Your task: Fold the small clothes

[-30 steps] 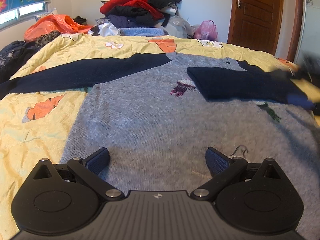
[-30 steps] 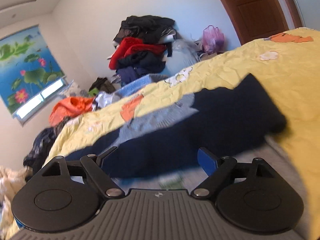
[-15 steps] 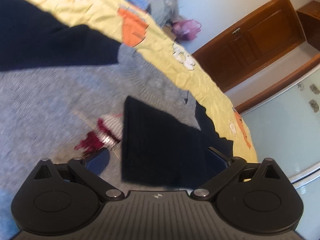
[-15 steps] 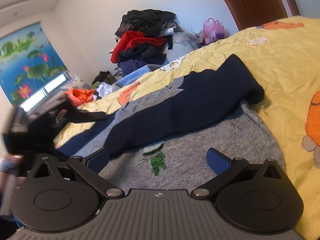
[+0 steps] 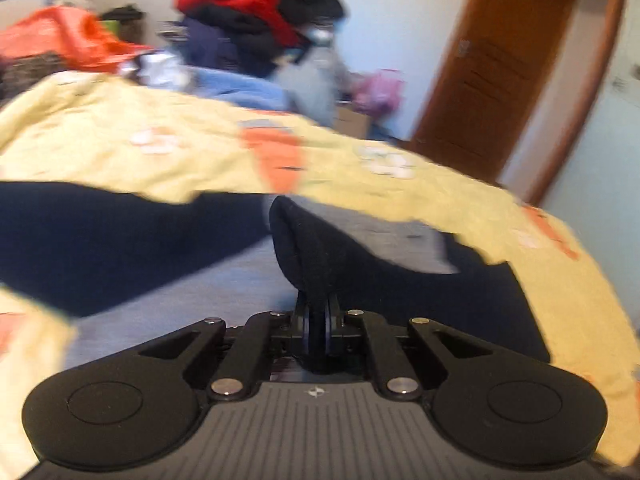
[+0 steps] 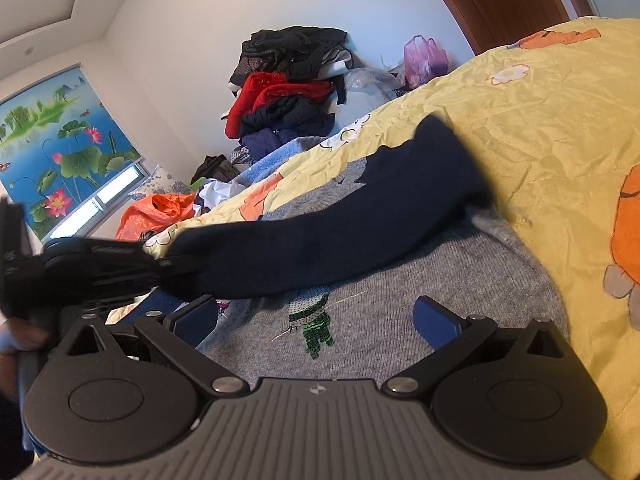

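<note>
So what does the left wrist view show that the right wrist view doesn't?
Only the left wrist view shows the left gripper shut on the navy sleeve cuff, seen head-on. Only the right wrist view shows the open right gripper, the sequin figures and the lotus blind. Both show the grey sweater, yellow bedspread, clothes pile and door.

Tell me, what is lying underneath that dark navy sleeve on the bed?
Under the navy sleeve is the sweater's grey body with a green sequin figure, on the yellow bedspread. The sleeve hides whatever it covers. The left tool pinches its cuff.
</note>
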`<state>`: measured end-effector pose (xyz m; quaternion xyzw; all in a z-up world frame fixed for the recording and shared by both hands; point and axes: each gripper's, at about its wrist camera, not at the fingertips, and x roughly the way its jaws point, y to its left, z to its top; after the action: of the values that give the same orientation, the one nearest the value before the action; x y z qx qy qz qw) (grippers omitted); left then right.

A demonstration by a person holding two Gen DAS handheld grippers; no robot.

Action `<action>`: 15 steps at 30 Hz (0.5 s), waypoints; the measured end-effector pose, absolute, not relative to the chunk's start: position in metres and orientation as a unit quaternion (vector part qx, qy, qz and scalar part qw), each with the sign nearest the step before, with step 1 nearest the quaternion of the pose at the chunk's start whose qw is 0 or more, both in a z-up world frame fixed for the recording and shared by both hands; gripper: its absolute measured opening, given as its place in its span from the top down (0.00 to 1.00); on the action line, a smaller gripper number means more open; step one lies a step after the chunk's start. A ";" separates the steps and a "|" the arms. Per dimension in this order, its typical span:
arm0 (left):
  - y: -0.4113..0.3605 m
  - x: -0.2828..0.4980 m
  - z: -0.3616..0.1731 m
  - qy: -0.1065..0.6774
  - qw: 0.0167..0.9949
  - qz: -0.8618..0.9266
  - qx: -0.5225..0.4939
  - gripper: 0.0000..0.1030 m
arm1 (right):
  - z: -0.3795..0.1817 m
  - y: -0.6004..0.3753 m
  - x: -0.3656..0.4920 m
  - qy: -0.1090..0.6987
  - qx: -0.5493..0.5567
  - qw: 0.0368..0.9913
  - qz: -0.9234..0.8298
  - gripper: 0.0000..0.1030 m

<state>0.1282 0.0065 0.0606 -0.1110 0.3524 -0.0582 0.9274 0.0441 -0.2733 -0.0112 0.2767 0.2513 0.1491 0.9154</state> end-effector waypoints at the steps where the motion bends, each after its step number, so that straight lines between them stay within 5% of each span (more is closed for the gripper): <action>1: 0.017 0.127 0.054 0.364 0.924 -0.045 -0.110 0.94 | -0.011 -0.273 0.044 0.251 0.276 0.916 0.149 0.01; 4: 0.038 0.123 0.027 0.394 0.912 -0.028 -0.111 0.94 | -0.011 -0.274 0.044 0.252 0.276 0.916 0.149 0.01; 15: 0.055 0.108 -0.003 0.306 0.933 -0.070 -0.176 0.91 | 0.034 -0.249 0.082 0.230 0.185 0.945 0.141 0.01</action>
<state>0.1075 0.0549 -0.0027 -0.1756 0.3065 -0.0704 0.9329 0.0817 -0.2487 0.0344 0.1849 0.2302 0.1410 0.9450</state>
